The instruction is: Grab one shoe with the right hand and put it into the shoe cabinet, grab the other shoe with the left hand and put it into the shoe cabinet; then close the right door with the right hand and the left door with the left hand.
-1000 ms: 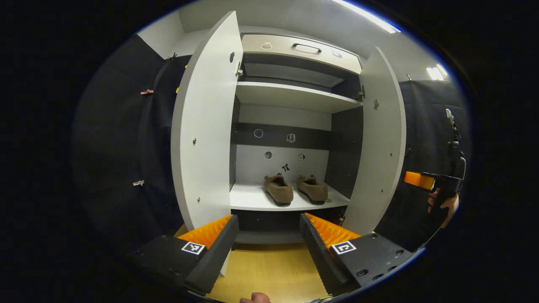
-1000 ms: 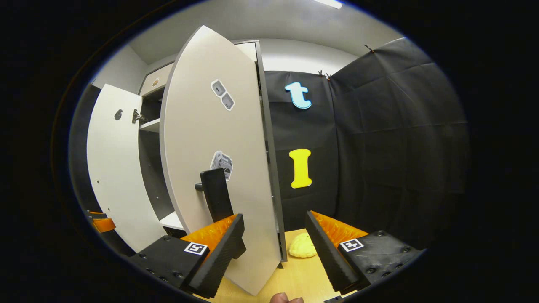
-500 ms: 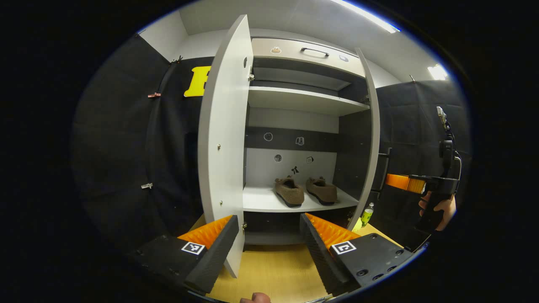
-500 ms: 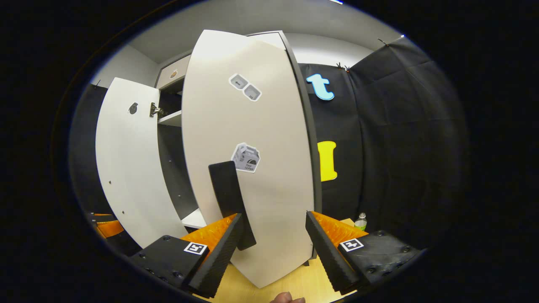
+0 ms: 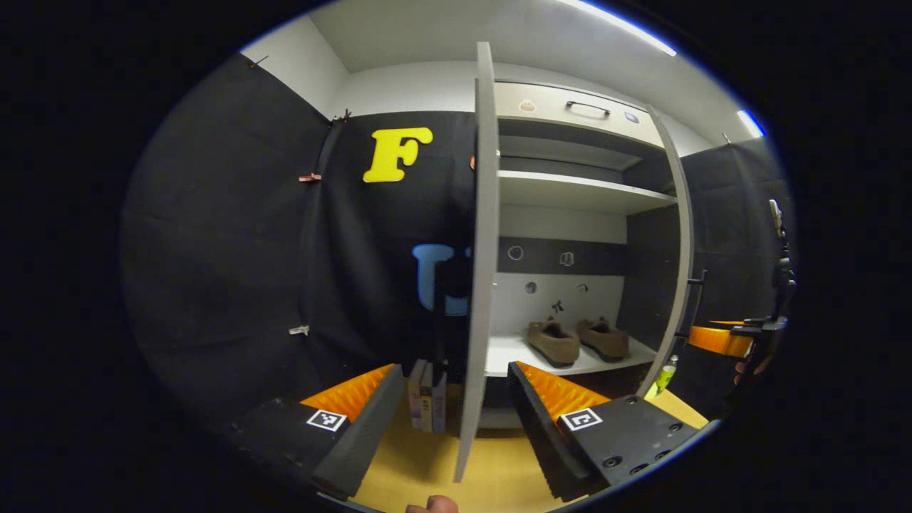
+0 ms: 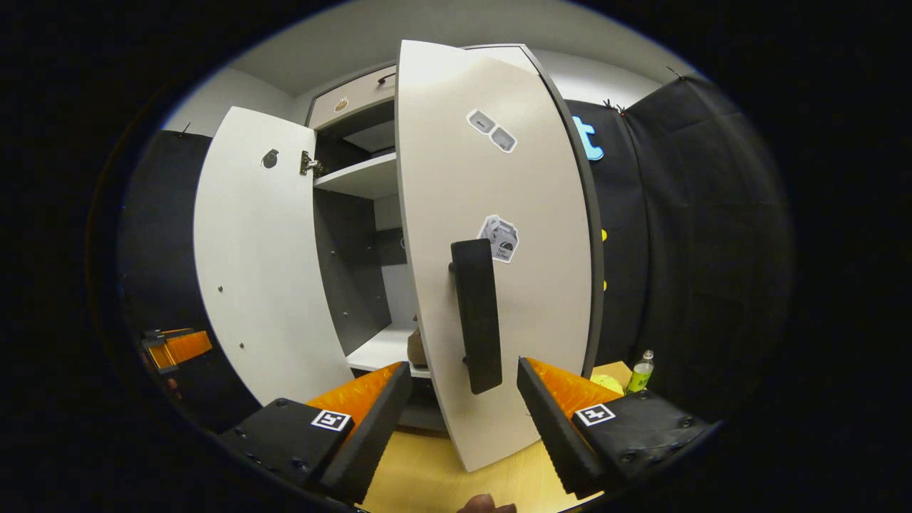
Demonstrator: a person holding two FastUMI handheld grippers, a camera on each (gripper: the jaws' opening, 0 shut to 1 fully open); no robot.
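Observation:
Two brown shoes sit side by side on the cabinet's lower shelf. My left gripper is open, with the left door edge-on between its fingers and not pressed. My right gripper is open in front of the right door; the lower end of the black handle hangs between its fingers. The left gripper view has the right door ajar and the right gripper beyond it. The right gripper view has the left door and the left gripper.
Several books stand on the wooden floor left of the left door. A green bottle and a yellow object sit by the cabinet's right side. An upper shelf and a drawer are above. Black cloth walls stand on both sides.
My left gripper has moved left, so the left door went from broad inner face to edge-on. The right door has swung inward, and its handle now lies between my right fingers.

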